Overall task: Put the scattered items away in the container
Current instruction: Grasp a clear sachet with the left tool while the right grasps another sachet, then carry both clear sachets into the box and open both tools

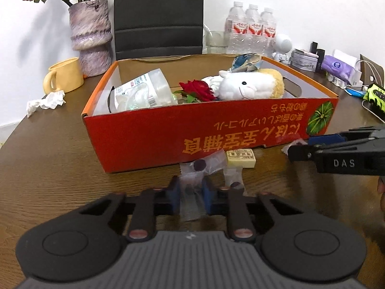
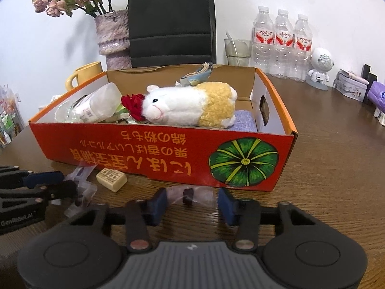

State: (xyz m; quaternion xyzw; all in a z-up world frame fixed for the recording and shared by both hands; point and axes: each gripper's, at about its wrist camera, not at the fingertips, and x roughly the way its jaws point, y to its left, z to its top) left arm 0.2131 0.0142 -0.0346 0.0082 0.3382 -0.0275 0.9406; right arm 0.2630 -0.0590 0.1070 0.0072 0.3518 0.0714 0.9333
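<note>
Between the blue pads of the left gripper (image 1: 191,192), a clear candy wrapper (image 1: 192,183) is pinched; the right gripper (image 2: 191,203) is spread around another wrapper (image 2: 189,196). Beyond both, the red box (image 1: 168,130) is best cleared by lifting first.

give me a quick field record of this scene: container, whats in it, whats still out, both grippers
container: red cardboard box, open top, on the wooden table
inside: plush toy, red rose, plastic bottle
still out: clear candy wrappers, pale eraser block, all on the table before the box front
left gripper: narrowly open around a wrapper; grip cannot be told
right gripper: open, a wrapped candy between its fingers, not gripped
</note>
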